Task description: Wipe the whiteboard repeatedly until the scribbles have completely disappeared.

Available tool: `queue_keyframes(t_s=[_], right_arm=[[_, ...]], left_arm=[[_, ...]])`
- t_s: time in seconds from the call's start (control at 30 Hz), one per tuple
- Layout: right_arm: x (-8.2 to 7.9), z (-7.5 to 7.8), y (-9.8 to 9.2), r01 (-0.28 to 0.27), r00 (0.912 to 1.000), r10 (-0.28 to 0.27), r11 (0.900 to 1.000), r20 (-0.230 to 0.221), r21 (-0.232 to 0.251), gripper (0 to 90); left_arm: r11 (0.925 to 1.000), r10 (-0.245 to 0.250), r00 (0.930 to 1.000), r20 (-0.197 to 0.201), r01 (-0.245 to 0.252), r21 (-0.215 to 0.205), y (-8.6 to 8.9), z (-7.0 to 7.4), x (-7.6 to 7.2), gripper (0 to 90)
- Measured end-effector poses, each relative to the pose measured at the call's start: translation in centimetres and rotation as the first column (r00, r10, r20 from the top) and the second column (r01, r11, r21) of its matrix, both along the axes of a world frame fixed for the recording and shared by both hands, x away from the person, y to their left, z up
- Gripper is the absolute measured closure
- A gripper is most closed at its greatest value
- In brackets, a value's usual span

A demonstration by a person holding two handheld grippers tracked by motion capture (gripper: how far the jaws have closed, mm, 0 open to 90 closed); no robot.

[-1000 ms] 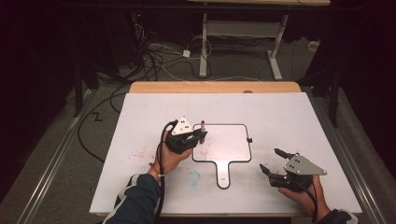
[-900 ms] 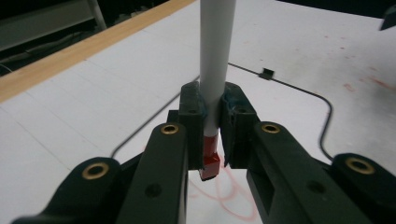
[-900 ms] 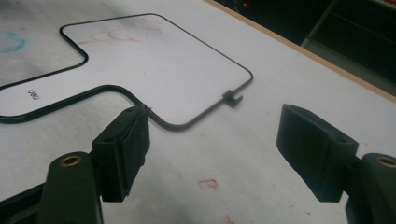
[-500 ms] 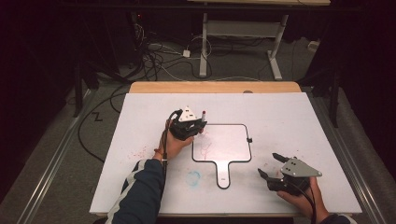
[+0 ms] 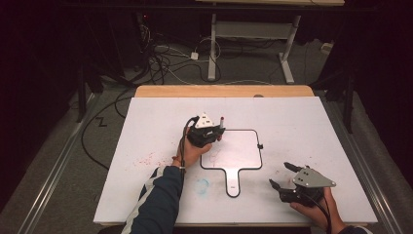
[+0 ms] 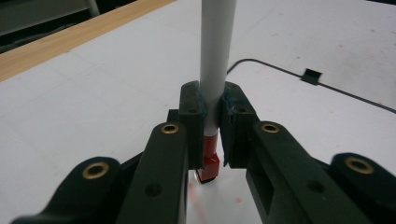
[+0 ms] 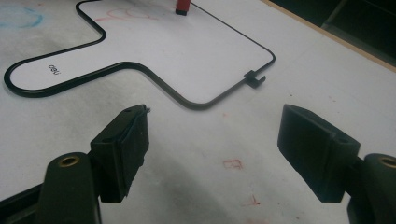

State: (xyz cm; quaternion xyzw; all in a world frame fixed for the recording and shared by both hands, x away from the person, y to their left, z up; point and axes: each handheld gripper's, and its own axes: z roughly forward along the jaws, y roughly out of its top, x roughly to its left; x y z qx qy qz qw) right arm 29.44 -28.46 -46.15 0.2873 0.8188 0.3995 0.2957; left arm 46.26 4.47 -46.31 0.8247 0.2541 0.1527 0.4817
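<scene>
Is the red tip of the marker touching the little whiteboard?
Cannot tell. In the left gripper view the left gripper clamps the marker upright, and its red tip sits very close to the whiteboard, but its base is too dark to show contact or a gap.

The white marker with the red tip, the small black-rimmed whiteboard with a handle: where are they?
white marker with the red tip [image 6: 215, 51], left gripper view, on its barrel.
small black-rimmed whiteboard with a handle [image 5: 233, 183], high view, on its handle.
</scene>
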Motion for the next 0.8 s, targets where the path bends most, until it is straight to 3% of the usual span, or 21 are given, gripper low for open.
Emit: queue_keyframes(t_s=[0.07,0.17,0.27,0.33,0.43,0.53,0.6,0.8], right_arm=[[0.0,0.0,0.1,0.000,1.0000,0.000,1.000,-0.001,-0.004,25.7],[-0.1,0.0,0.1,-0.006,1.0000,0.006,1.000,-0.002,-0.009,25.6],[0.0,0.0,0.1,-0.005,1.0000,0.005,1.000,-0.002,-0.011,25.6],[0.0,-0.1,0.1,-0.005,1.0000,0.005,1.000,-0.003,-0.013,25.6],[0.1,-0.1,0.3,-0.012,0.9999,0.012,1.000,-0.009,-0.009,25.6],[0.1,-0.1,0.4,-0.024,0.9996,0.024,1.000,-0.016,-0.014,25.6],[0.1,-0.2,0.4,-0.026,0.9995,0.026,1.000,-0.018,-0.013,25.6],[0.2,-0.2,0.2,-0.018,0.9997,0.017,1.000,-0.018,-0.015,25.6]], left_arm=[[0.9991,0.009,0.9997,0.021,-0.010,0.040,0.4,0.2,0.0,79.0],[0.9935,0.082,0.9957,0.042,-0.085,0.076,2.2,0.3,0.7,79.1],[0.9918,0.126,0.9920,0.007,-0.126,0.021,3.9,0.0,1.2,79.1],[0.9920,0.126,0.9920,-0.003,-0.126,0.002,3.8,-0.1,1.2,79.1],[0.9972,0.072,0.9972,-0.020,-0.073,-0.020,2.4,-0.2,0.8,79.1],[1.0000,0.007,0.9999,-0.012,-0.007,0.007,0.8,0.1,0.0,79.1],[0.9992,-0.005,1.0000,0.002,0.004,0.040,0.6,0.3,-0.3,79.1],[0.9930,0.099,0.9948,0.022,-0.100,0.062,2.8,0.2,0.8,79.1]])
